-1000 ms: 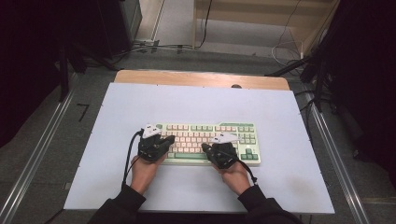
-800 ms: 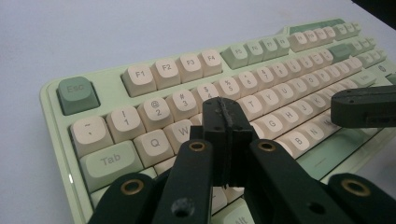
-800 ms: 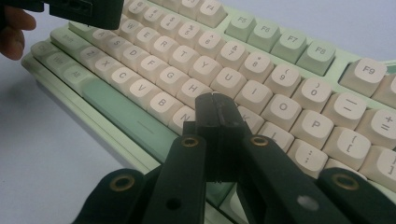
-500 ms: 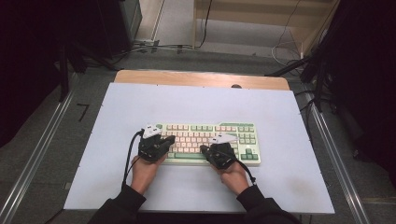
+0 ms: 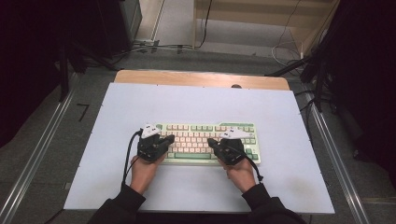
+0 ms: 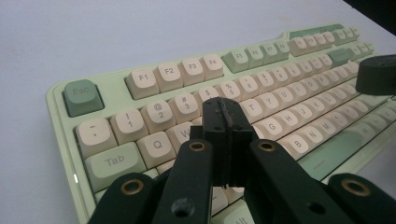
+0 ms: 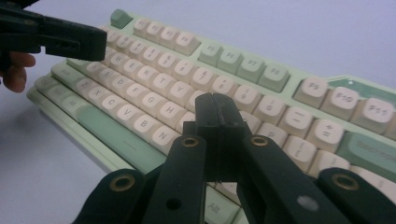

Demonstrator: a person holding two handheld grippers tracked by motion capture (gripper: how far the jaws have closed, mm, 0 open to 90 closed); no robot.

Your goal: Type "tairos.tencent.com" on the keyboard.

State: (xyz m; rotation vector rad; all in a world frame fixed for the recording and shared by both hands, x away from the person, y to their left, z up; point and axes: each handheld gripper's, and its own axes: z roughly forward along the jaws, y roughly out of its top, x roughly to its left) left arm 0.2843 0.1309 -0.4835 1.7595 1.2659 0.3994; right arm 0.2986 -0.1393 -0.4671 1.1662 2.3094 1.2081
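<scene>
Pale green and cream, the keyboard (image 5: 208, 143) lies square on the light blue surface (image 5: 196, 102), a little nearer the person than the middle, its long side running left to right. That suits the work in hand: both hands come in from the near edge, one to each half of the keys, as a typist's would.

The left claw (image 5: 169, 138) has its jaws pressed tight together with nothing between them, so the two tips make one blunt point. In the left gripper view that point (image 6: 225, 122) hangs over the letter rows near W and E, by my reading just above the caps, though I cannot tell whether it touches. The right claw (image 5: 212, 141) is likewise closed flat and empty; in the right gripper view its tip (image 7: 215, 114) sits over the keys right of H and N. Closed jaws make sense here, I would judge, because a narrow tip can press one key without catching its neighbours.

There is plenty of bare surface on every side of the keyboard, most of it beyond the far edge towards the wooden strip (image 5: 201, 78). The near edge of the keyboard stands just ahead of the wrists, so the hands have little room to draw back before reaching the surface's own front edge. Metal rails (image 5: 42, 149) run along both sides, well apart from the work.
</scene>
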